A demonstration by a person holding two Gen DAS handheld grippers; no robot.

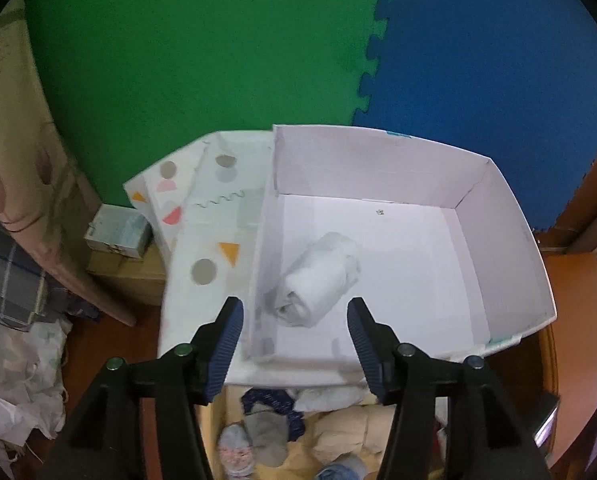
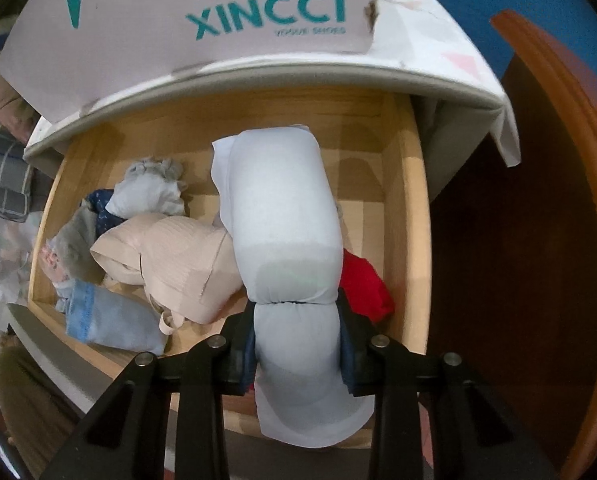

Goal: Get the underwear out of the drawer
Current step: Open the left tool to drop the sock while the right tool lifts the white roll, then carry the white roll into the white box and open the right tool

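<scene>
In the left wrist view a rolled white piece of underwear (image 1: 318,282) lies inside a white cardboard box (image 1: 510,216) on top of the cabinet. My left gripper (image 1: 295,320) hangs open just above and in front of that roll, nothing between its pads. In the right wrist view my right gripper (image 2: 298,340) is shut on a pale blue rolled underwear (image 2: 284,216), squeezing it near its lower end over the wooden drawer (image 2: 408,216). The drawer also holds a beige garment (image 2: 170,256), a red piece (image 2: 364,284) and several balled socks.
The box, printed XINCCI (image 2: 266,14), sits on a patterned cloth (image 1: 214,216) above the open drawer. A brown wooden panel (image 2: 538,240) stands to the right of the drawer. Green (image 1: 202,48) and blue foam mats cover the floor; boxes and bags crowd the left.
</scene>
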